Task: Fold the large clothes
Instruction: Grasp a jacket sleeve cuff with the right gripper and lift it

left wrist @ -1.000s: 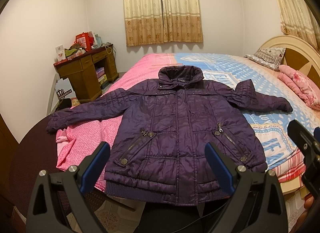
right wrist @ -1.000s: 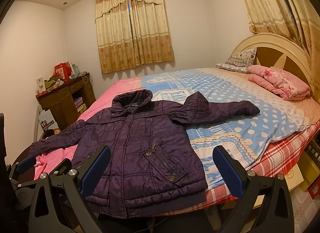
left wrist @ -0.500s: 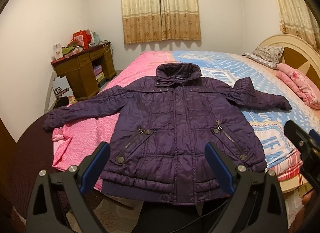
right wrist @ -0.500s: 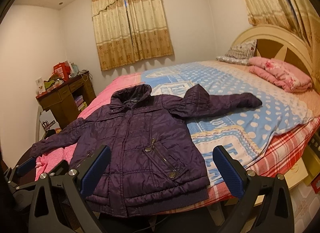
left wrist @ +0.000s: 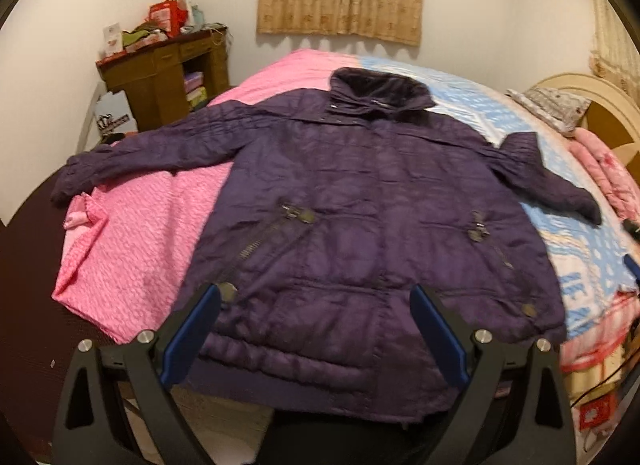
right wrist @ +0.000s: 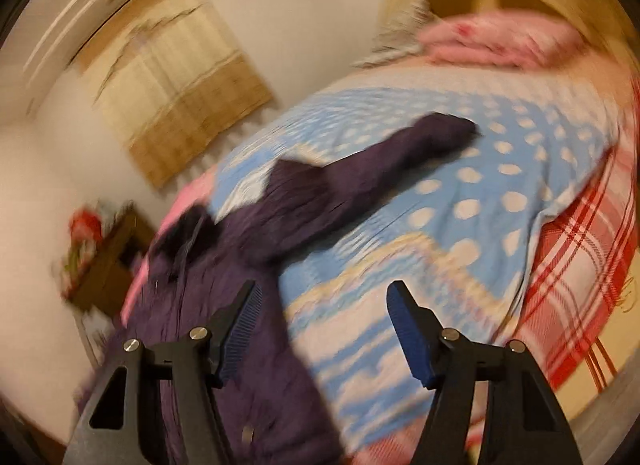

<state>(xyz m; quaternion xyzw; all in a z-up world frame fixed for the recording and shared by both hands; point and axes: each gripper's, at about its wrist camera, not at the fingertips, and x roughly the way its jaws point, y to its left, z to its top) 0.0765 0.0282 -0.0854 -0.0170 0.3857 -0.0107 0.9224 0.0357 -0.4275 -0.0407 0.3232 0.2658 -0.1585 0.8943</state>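
A dark purple quilted jacket [left wrist: 360, 217] lies face up on the bed, sleeves spread, collar at the far side. My left gripper [left wrist: 314, 329] is open and empty, just above the jacket's hem. Its left sleeve [left wrist: 140, 153] reaches the pink cover's edge. In the blurred, tilted right wrist view the jacket [right wrist: 248, 233] lies to the left and its right sleeve [right wrist: 408, 149] stretches over the blue dotted blanket. My right gripper [right wrist: 324, 325] is open and empty, above the blanket beside the jacket's right side.
The bed has a pink cover [left wrist: 132, 241] on the left and a blue dotted blanket [right wrist: 500, 185] on the right. A wooden desk [left wrist: 160, 69] with clutter stands at the far left. Pink folded bedding [right wrist: 500, 37] and a pillow lie by the headboard.
Both grippers have moved forward and down toward the bed. The right gripper has swung and tilted quickly toward the jacket's right sleeve, blurring its view. The jacket has not moved.
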